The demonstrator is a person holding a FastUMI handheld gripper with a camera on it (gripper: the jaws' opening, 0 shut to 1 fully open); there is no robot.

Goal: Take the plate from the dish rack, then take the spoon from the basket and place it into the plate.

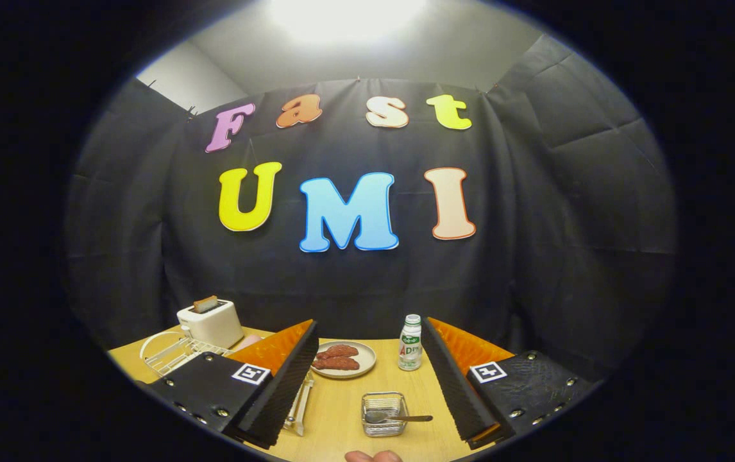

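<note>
My gripper (369, 326) is open and held above the wooden table (342, 410), with nothing between its fingers. A small wire basket (383, 414) sits on the table between the fingers, close in. A metal spoon (399, 418) lies in it, its handle poking out to the right. A white wire dish rack (172, 356) stands at the left, partly hidden behind the left finger. A pale pink rounded edge (249, 341), perhaps the plate, peeks out between the rack and that finger.
A white toaster (210, 323) with a slice of toast stands behind the rack. A beige plate with brown food (344, 359) and a small white bottle (410, 343) sit beyond the basket. A fingertip of a person (374, 457) shows nearest to me.
</note>
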